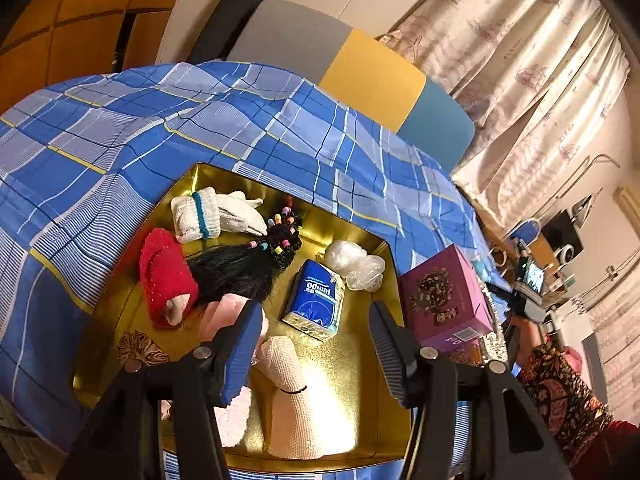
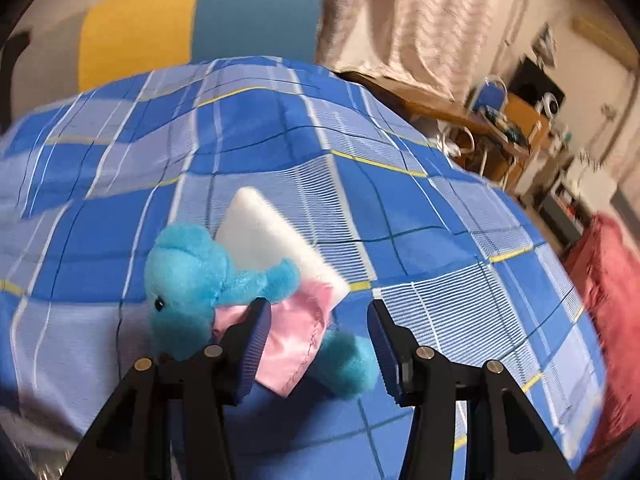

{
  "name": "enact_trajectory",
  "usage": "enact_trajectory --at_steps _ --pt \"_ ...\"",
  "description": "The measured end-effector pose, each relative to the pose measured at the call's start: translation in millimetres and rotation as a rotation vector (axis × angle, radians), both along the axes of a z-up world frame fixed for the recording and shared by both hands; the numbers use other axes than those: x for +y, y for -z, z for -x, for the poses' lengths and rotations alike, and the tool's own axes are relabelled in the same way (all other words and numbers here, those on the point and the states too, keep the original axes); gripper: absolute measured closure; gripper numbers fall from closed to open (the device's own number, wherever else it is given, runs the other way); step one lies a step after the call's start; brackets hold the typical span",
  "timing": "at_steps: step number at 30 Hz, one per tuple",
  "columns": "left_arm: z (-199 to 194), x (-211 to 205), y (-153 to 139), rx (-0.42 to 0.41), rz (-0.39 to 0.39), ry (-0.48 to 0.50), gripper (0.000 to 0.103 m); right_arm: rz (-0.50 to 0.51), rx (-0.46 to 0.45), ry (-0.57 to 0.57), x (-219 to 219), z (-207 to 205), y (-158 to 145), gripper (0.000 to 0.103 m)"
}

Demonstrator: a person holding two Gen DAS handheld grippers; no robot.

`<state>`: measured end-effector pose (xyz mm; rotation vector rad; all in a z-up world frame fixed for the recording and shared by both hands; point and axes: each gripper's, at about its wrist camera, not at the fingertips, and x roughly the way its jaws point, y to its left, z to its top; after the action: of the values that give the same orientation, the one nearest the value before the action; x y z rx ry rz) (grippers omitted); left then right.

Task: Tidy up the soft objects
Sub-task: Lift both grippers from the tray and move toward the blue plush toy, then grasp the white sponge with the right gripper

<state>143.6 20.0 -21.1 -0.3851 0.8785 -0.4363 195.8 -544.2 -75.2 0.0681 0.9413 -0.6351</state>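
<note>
A gold tray [image 1: 360, 412] lies on the blue plaid bedspread [image 1: 120, 148]. In it are white socks with a teal band [image 1: 196, 216], a red sock [image 1: 166, 276], a black hairpiece with coloured beads [image 1: 248, 268], a blue tissue pack [image 1: 316, 300], a clear plastic bag [image 1: 354, 264], pink cloth [image 1: 224, 312] and a cream knitted sock [image 1: 290, 392]. My left gripper [image 1: 316, 346] hangs open over the cream sock, holding nothing. In the right wrist view, my right gripper [image 2: 320, 346] stands open over a blue plush toy in a pink dress [image 2: 192, 280]; its leg lies between the fingers, untouched. A white foam wedge [image 2: 268, 236] lies behind.
A brown scrunchie [image 1: 138, 350] sits at the tray's left rim. A purple box [image 1: 444, 296] stands right of the tray. A patterned sleeve [image 1: 560, 392] reaches in at the right. A grey, yellow and blue headboard [image 1: 372, 80], curtains and a cluttered desk [image 2: 508, 124] lie beyond.
</note>
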Motion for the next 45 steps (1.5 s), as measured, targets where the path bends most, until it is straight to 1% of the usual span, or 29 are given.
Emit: enact_trajectory --at_steps 1,4,5,8,10,12,13,15,17,18,20,22,26,28,33,35,37,39,41,42,44,45 --pt "-0.7 3.4 0.6 -0.001 0.009 0.000 0.047 -0.004 0.004 -0.007 3.9 2.5 -0.2 0.051" --pt "-4.2 14.7 -0.6 -0.010 0.050 -0.009 0.047 -0.042 0.022 -0.021 14.8 12.8 2.6 0.042" --pt "-6.5 17.8 -2.3 -0.011 0.057 -0.011 0.047 -0.065 0.040 -0.031 18.7 16.2 5.7 0.041" --pt "-11.7 25.4 -10.8 -0.034 0.059 -0.021 0.047 -0.067 0.089 -0.041 30.9 21.0 10.0 0.041" --pt "-14.6 28.1 -17.9 -0.052 0.049 -0.016 0.047 -0.067 0.085 -0.055 41.2 26.0 7.5 0.041" --pt "-14.3 31.7 -23.7 -0.080 0.050 -0.024 0.047 -0.070 0.060 -0.055 48.1 33.0 1.8 0.041" --pt "-15.1 32.3 -25.1 -0.080 0.049 -0.025 0.047 -0.074 0.042 -0.059 49.7 36.2 -1.4 0.041" --pt "-15.1 32.3 -26.8 -0.085 0.064 -0.015 0.047 -0.066 -0.014 -0.069 53.5 44.2 -12.9 0.037" --pt "-14.2 30.8 -26.2 -0.081 0.062 -0.018 0.047 -0.046 -0.055 -0.074 53.8 50.0 -21.6 0.031" --pt "-13.6 29.5 -25.6 -0.078 0.067 -0.014 0.047 -0.044 -0.067 -0.076 52.5 49.9 -24.7 0.031" --pt "-12.6 27.4 -26.4 -0.071 0.077 -0.018 0.047 -0.056 -0.098 -0.071 44.8 53.3 -31.0 0.031" --pt "-10.8 24.4 -29.1 -0.077 0.071 -0.024 0.047 -0.076 -0.121 -0.050 33.6 55.8 -35.2 0.031" --pt "-11.3 12.1 -39.5 -0.092 0.100 -0.029 0.047 -0.106 -0.165 -0.020 7.8 60.4 -41.7 0.031" --pt "-11.5 2.6 -46.9 -0.105 0.116 -0.028 0.047 -0.119 -0.180 -0.033 -3.3 59.0 -42.5 0.030" --pt "-12.3 -26.8 -69.7 -0.135 0.131 -0.024 0.047 -0.167 -0.158 -0.078 -23.4 40.3 -34.3 0.028" --pt "-14.6 -42.8 -76.2 -0.129 0.127 -0.007 0.047 -0.173 -0.112 -0.101 -30.8 23.2 -27.1 0.028" --pt "-14.6 -58.5 -81.8 -0.125 0.125 0.004 0.047 -0.163 -0.081 -0.097 -37.9 11.6 -22.5 0.028" --pt "-15.3 -77.2 -86.9 -0.120 0.129 0.032 0.047 -0.175 -0.050 -0.106 -48.7 -3.5 -14.6 0.028" --pt "-17.2 -99.7 -91.4 -0.109 0.128 0.074 0.047 -0.230 -0.007 -0.131 -59.7 -19.4 -1.9 0.026" --pt "-16.9 -107.2 -92.7 -0.104 0.123 0.089 0.047 -0.240 0.014 -0.136 -62.6 -25.0 3.3 0.026" --pt "-17.0 -129.8 -96.6 -0.097 0.115 0.129 0.047 -0.267 0.059 -0.153 -67.8 -36.0 17.6 0.021" --pt "-16.7 -136.6 -97.7 -0.097 0.111 0.142 0.047 -0.277 0.073 -0.167 -68.9 -38.6 23.2 0.022"
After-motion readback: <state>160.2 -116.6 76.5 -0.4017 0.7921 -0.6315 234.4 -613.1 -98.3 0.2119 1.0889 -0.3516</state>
